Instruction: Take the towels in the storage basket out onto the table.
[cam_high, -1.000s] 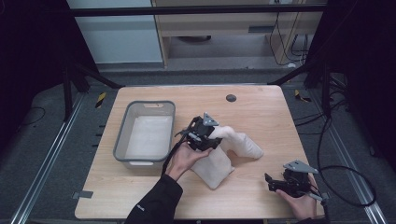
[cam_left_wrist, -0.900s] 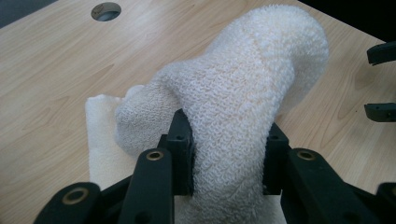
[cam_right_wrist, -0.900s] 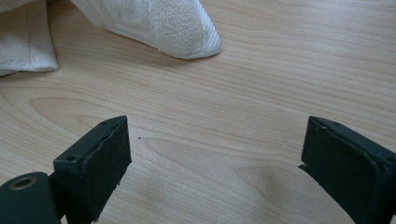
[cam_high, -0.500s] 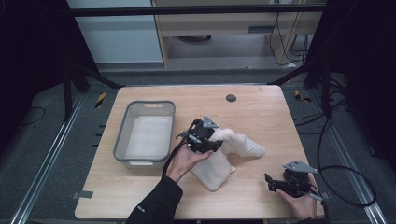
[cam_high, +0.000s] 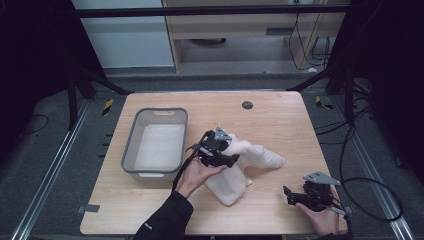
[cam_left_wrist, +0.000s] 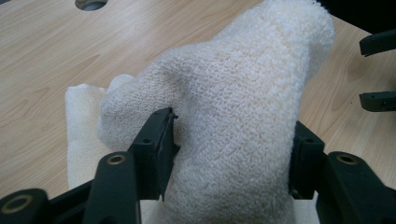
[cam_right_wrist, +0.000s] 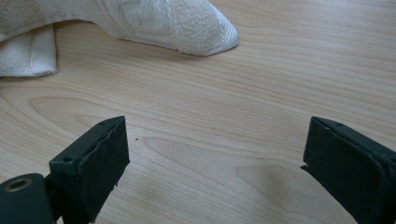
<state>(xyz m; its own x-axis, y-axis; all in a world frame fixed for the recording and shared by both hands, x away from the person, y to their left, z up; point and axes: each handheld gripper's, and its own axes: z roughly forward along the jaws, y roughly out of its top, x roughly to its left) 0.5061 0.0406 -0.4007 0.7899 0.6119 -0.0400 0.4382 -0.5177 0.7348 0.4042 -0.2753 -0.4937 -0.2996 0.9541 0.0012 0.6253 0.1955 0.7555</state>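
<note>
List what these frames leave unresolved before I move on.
- Left gripper view: the towel bulges between the spread jaws, hiding whether the pads still touch it; the bottom edge cuts it off.
- High view: the left gripper covers the towel's fold.
- High view: the basket contents are too small to tell.

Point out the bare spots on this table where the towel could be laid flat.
Bare wood runs along the far edge of the table around the round hole, and between the towel and the right gripper. It is crowded between the grey bin and the left gripper.
</note>
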